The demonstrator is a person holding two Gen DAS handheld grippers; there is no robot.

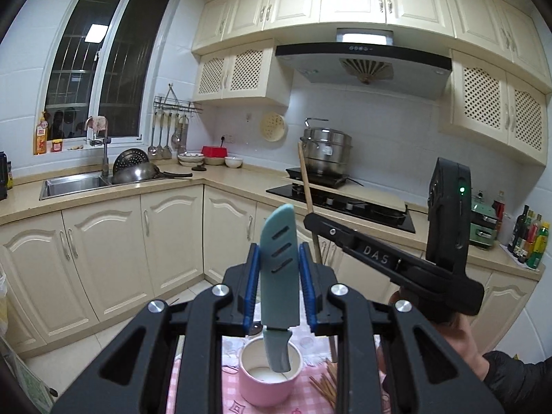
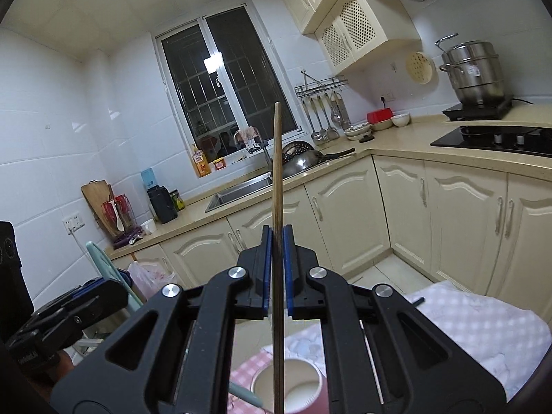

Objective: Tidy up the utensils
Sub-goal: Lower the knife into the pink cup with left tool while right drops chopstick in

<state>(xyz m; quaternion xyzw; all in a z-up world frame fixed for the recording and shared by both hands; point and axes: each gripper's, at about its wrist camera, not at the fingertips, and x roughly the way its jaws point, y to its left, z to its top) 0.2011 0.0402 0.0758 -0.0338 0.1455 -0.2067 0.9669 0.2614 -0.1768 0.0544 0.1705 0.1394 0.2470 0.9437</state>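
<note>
Both grippers hold utensils over a pink cup

Nearest, the left gripper (image 1: 278, 283) pinches a teal sheathed knife (image 1: 278, 276) between its blue pads, sheath up, handle hanging into the pink cup (image 1: 267, 377) just below. The cup stands on a pink checked cloth (image 1: 234, 390), with a bunch of wooden chopsticks (image 1: 327, 384) lying to its right. The right gripper (image 2: 277, 269) is pressed onto a single upright wooden chopstick (image 2: 277, 179), its lower end over the same cup. Farther off are cream cabinets, a sink (image 1: 74, 183) and a steel steamer pot (image 1: 326, 148).

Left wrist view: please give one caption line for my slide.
Left gripper holds teal sheathed knife upright, handle over pink cup.
</note>
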